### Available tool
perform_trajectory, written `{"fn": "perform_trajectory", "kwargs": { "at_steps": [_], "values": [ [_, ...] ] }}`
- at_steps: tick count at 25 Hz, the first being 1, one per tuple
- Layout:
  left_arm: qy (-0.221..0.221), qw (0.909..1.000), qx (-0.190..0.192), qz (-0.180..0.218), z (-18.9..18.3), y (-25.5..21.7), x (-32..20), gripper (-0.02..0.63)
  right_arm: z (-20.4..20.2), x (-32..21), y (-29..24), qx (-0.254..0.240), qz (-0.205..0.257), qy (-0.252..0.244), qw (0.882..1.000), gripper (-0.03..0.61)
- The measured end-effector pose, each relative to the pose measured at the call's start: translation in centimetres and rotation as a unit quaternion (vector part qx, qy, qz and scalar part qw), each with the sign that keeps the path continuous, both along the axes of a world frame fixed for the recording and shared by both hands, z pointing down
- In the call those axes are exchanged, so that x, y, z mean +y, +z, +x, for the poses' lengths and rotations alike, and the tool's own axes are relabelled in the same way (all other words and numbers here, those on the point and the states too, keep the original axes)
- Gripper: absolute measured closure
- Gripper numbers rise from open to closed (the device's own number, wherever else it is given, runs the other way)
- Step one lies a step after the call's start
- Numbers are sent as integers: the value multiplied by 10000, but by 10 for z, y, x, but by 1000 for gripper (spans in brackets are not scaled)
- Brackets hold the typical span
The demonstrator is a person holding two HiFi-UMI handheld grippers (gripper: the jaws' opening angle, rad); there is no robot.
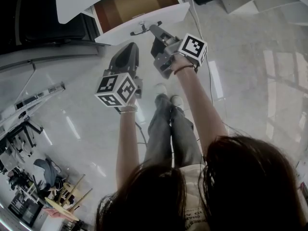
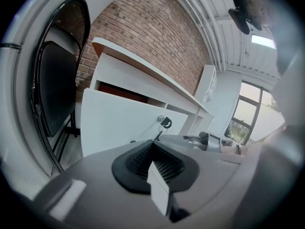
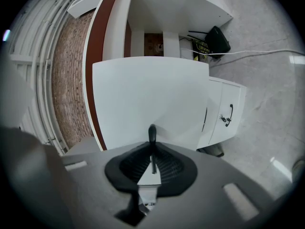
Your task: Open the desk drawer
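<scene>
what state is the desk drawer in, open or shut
Open: in the head view the drawer stands out from the desk, its brown inside showing. The right gripper is shut on the drawer's handle.

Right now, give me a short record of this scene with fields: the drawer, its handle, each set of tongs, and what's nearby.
drawer: partly pulled out of the white desk, brown inside showing
handle: dark bar on the drawer front
right tongs: shut on the handle
left tongs: shut, empty, clear of the drawer
lock: key in it
nearby: black folding chair beside the desk
</scene>
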State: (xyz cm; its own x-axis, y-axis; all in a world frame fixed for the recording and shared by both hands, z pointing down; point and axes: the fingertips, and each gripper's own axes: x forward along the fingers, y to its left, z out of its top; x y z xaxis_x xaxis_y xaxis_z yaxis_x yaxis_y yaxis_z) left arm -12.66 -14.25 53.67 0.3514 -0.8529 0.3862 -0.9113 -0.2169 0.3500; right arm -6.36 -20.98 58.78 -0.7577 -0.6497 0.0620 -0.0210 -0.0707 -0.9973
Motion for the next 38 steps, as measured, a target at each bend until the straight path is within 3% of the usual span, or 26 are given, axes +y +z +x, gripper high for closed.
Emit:
{"fn": "perform_trajectory", "kwargs": {
  "at_steps": [9, 14, 22, 25, 30, 34, 38],
  "values": [
    [12, 10000, 21, -19, 2, 1, -4, 615, 5, 2, 9, 67, -65, 0, 10000, 470],
    [14, 10000, 34, -45, 6, -1, -1, 615, 8, 10, 5, 212, -16, -130, 9997, 463],
    [23, 9999, 101, -32, 13, -21, 8, 615, 10, 29, -32, 842, 570, -728, 9921, 463],
    [-13, 9999, 156, 15, 18, -39, 17, 615, 12, 44, -61, 1309, 1130, -1164, 9780, 465],
    [-58, 9996, 255, 109, 24, -79, 28, 615, 17, 60, -121, 2386, 2170, -1665, 9318, 486],
    [21, 9994, 300, 197, 34, -119, 40, 615, 18, 73, -174, 2689, 2714, -1783, 9068, 492],
    [5, 9988, 335, 360, 36, -156, 48, 615, 22, 78, -219, 2860, 3108, -1679, 8908, 518]
  ]
}}
